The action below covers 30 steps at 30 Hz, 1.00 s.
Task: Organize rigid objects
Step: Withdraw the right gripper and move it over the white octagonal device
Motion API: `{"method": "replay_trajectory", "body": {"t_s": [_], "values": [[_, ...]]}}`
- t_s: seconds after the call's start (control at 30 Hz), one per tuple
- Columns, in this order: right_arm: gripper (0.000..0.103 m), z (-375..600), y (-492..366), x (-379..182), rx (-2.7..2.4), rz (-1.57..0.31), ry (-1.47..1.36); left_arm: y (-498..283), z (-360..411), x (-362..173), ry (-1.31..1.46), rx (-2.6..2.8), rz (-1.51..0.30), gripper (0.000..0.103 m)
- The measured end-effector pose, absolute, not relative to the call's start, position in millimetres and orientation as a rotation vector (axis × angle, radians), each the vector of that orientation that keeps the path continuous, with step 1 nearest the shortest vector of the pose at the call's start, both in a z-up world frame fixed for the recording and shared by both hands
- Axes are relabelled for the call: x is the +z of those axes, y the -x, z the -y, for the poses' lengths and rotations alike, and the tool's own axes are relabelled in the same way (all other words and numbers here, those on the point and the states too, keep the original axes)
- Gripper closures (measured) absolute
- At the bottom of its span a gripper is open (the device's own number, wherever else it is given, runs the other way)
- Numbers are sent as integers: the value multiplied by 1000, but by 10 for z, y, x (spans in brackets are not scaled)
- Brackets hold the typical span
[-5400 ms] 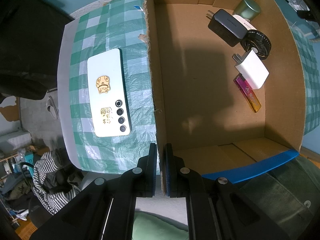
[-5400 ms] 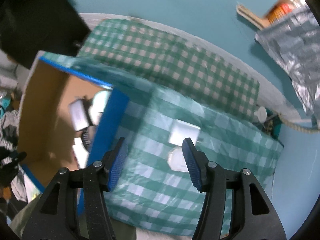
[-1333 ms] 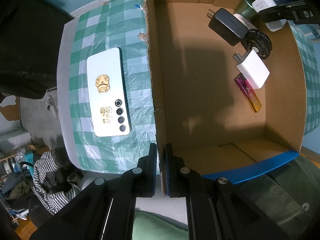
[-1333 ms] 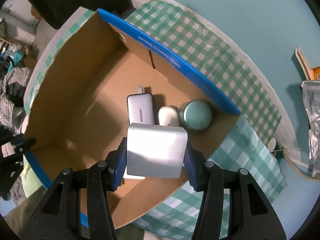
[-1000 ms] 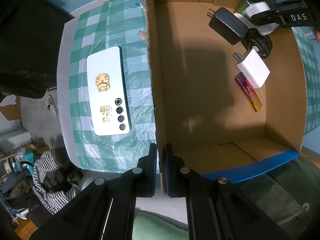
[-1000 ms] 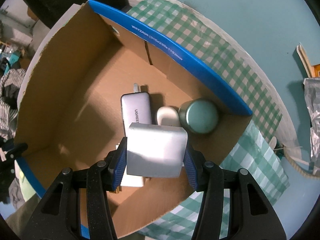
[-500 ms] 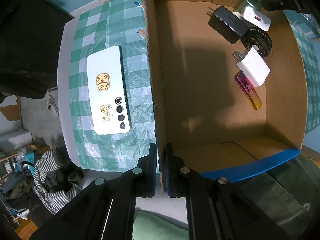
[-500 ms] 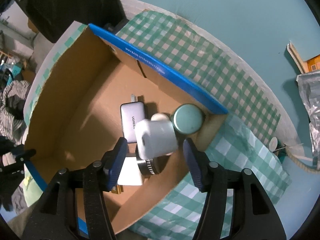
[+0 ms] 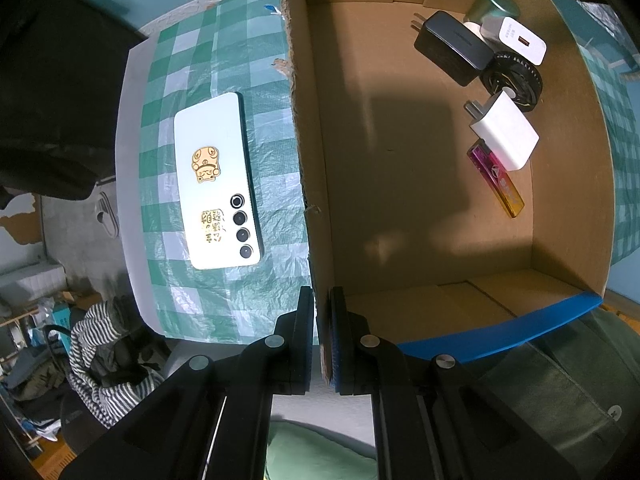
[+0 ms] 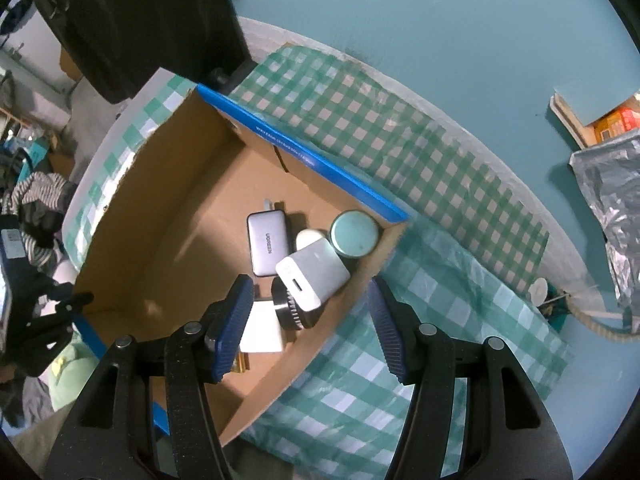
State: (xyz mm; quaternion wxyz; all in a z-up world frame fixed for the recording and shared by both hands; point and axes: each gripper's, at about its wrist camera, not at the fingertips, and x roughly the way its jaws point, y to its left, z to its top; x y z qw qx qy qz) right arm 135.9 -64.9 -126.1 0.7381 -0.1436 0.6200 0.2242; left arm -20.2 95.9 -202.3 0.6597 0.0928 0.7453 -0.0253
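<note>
The left tool (image 9: pixel 322 332) is clenched on the cardboard box (image 9: pixel 308 184) wall. The right tool (image 10: pixel 308 316) hangs released and empty above the box; below it the white charger (image 10: pixel 312 276) lies tilted on a black ring (image 10: pixel 290 312), beside the green can (image 10: pixel 354 234).

Chargers (image 9: pixel 454 46) crowding corner; box floor (image 9: pixel 400 184) open

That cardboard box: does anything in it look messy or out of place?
Yes. The white charger lies tilted, propped on the black round part rather than flat. The box wall has a ragged, torn edge.
</note>
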Motion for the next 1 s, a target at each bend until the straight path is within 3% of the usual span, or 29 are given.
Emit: {"method": "replay_trajectory", "body": {"t_s": [0.57,1.0], "values": [[35,1182,-1268,-1050,404,-1345,243,198,-956,-2027,-218,-57,-1687,95],[33,2034,-1344,-1686,237,-1494,164,184,-947,-2021,-220,-54,-1687,95]]}}
